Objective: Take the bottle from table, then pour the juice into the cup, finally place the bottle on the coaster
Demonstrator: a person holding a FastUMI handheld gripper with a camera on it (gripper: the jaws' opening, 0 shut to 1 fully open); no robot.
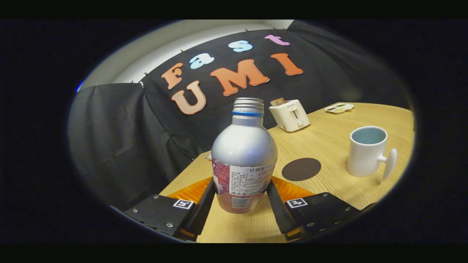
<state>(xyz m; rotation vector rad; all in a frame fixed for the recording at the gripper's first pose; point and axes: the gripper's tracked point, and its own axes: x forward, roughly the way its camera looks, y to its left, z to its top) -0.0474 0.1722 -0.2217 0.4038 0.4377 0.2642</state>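
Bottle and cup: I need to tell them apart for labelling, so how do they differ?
The bottle is silver metal with a printed label; the cup is plain white. The bottle narrows to a threaded neck; the cup is wide-mouthed with a handle. The bottle sits between the tool's fingers; the cup stands apart beyond them. Both are upright.

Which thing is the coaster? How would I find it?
Start at the wooden table. Beyond the hand-held gripper, whose fingers press the silver bottle, look toward the white cup. The coaster lies between them: the only flat, dark, round disc.

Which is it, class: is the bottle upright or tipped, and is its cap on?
Upright: the bottle stands between the gripper fingers, neck pointing up. Its cap is off: bare threads show.
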